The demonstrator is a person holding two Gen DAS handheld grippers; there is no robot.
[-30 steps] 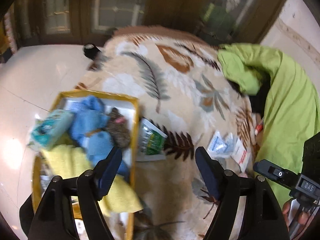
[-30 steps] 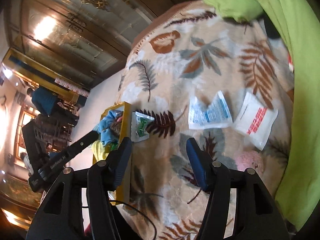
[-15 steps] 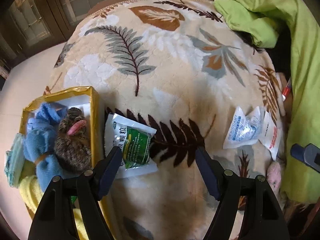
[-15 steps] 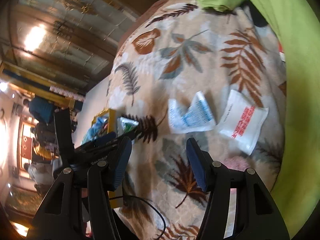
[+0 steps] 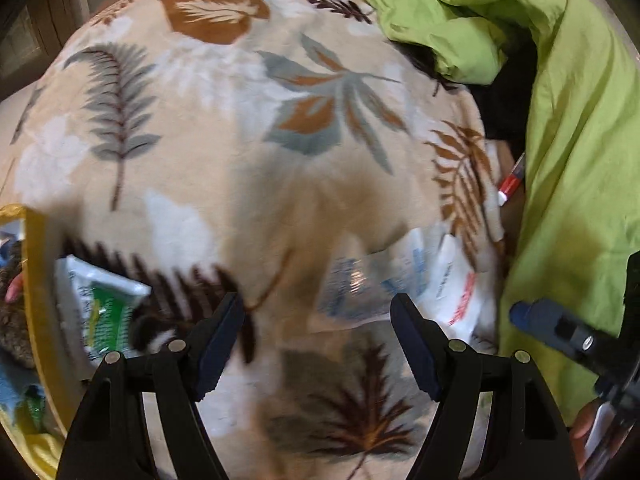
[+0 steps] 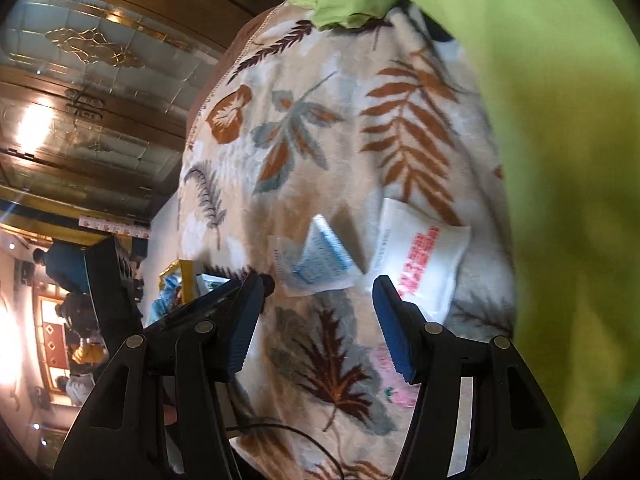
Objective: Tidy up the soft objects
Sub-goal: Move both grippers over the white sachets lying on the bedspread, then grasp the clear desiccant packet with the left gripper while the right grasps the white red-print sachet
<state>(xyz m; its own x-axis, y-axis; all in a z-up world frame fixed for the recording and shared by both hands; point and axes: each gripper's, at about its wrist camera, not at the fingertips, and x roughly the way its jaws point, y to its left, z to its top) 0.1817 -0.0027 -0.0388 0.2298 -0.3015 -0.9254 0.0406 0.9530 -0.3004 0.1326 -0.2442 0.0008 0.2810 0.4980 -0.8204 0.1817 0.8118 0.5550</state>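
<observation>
A blue-printed soft packet (image 5: pixel 372 284) and a white red-printed packet (image 5: pixel 460 296) lie on a leaf-patterned blanket (image 5: pixel 248 140). My left gripper (image 5: pixel 316 340) is open and empty just short of the blue packet. A green-and-white packet (image 5: pixel 100 304) lies beside a yellow-rimmed box (image 5: pixel 36 280) at the left, which holds soft items. In the right wrist view the blue packet (image 6: pixel 320 264) and the red-printed packet (image 6: pixel 420 260) lie just ahead of my open, empty right gripper (image 6: pixel 316 320). A pink soft thing (image 6: pixel 394 380) shows between its fingers.
A bright green quilt (image 5: pixel 568 120) is bunched along the right side; it also shows in the right wrist view (image 6: pixel 552 160). A red-and-white pen-like object (image 5: pixel 512 180) lies at the quilt's edge. The right gripper's body (image 5: pixel 568 332) shows at the left wrist view's right edge.
The left gripper has swung right, away from the box and green packet, toward the blue packet. The right gripper has moved closer to the two packets. Both stay open.
</observation>
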